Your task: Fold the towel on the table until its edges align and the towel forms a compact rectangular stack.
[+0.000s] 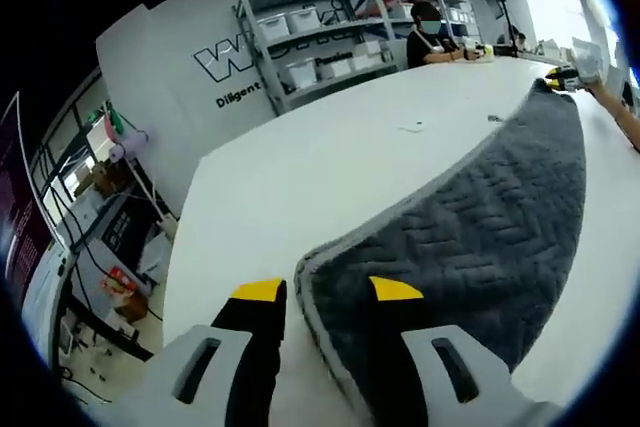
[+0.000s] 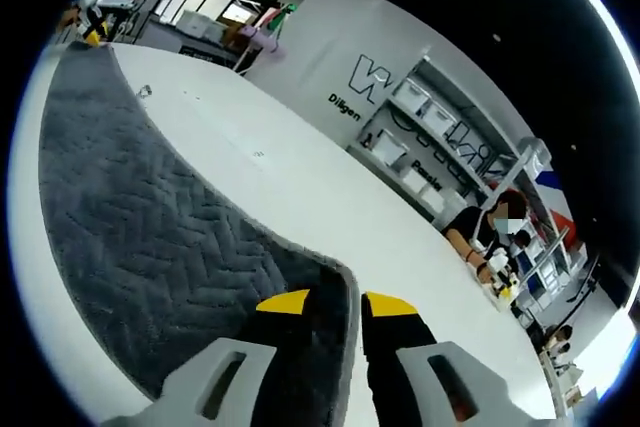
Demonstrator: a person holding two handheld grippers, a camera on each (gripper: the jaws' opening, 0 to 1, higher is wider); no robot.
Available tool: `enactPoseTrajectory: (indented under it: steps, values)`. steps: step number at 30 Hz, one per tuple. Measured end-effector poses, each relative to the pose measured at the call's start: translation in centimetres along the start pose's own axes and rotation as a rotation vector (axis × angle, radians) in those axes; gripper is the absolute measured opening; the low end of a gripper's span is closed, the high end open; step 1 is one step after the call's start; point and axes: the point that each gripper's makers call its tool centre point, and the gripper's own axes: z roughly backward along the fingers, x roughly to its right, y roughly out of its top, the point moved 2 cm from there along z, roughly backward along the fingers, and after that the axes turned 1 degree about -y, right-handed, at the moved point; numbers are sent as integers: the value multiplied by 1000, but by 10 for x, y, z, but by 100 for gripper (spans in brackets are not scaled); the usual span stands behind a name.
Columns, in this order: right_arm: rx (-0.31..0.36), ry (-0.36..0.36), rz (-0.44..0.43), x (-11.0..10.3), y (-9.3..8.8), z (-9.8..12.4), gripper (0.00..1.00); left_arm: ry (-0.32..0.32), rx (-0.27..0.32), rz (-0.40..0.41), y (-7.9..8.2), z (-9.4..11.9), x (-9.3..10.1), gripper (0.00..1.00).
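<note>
The grey quilted towel (image 1: 480, 237) lies spread on the white table (image 1: 300, 177), running from the lower centre of the left gripper view up to its upper right. In the right gripper view the towel (image 2: 140, 217) stretches from the lower centre to the upper left. Each pair of tongs sits at one corner of the same edge, likely so that edge can be lifted and carried over evenly. The left gripper (image 1: 325, 292) has its jaws a little apart, straddling the corner hem. The right gripper (image 2: 337, 302) looks nearly closed over its corner, though a firm pinch cannot be confirmed. Shelves (image 1: 320, 37) stand against the far wall.
</note>
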Motion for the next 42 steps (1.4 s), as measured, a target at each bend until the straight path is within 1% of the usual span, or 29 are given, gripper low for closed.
enactPoseTrajectory:
  steps: [3,5,7,11,13,17,19,23,25,26,27,30,31,32,34,35,36,37,38,41,42]
  values:
    - [-6,-18,-1,5,-2,3,30,3,15,48,0,4,-1,52]
    - [-10,-32,-6,8,-3,6,37,-1,24,85,0,7,-1,58]
    - [-9,-42,-15,12,-3,8,43,-18,43,107,2,8,0,60]
    - [-16,-50,-55,15,-6,14,54,-46,51,150,2,12,8,73]
    - [-19,-52,-69,16,-8,15,58,-54,47,158,1,13,10,76]
    - [-27,-36,-128,17,-10,19,63,-85,45,187,-4,18,16,79]
    - [-25,-4,-176,13,-9,22,65,-101,38,211,-9,21,16,80]
    - [-26,25,-245,14,-10,28,64,-104,35,260,-19,31,13,84]
    - [-41,32,-267,14,-13,31,63,-104,42,268,-21,36,14,84]
    - [-43,45,-291,13,-15,33,63,-110,45,274,-23,38,14,84]
    - [-46,58,-315,12,-18,36,61,-117,47,281,-24,40,15,84]
    - [-49,90,-382,9,-23,41,48,-137,55,300,-27,45,18,84]
    - [-48,102,-396,9,-25,44,45,-141,60,305,-28,47,19,84]
    - [-50,106,-401,8,-27,45,45,-142,61,306,-28,47,19,84]
    - [-74,96,-430,11,-37,50,43,-148,58,306,-30,50,22,84]
    - [-85,92,-444,13,-41,53,40,-151,57,307,-31,51,24,84]
    - [-82,73,-475,16,-45,53,37,-153,58,306,-31,52,24,84]
    - [-82,75,-503,17,-49,54,32,-160,56,305,-32,53,26,84]
    - [-84,78,-513,16,-50,54,31,-167,58,310,-33,54,27,84]
    - [-115,118,-566,9,-63,52,31,-189,64,323,-34,57,31,84]
    - [-124,126,-568,7,-65,51,31,-192,71,330,-34,58,31,85]
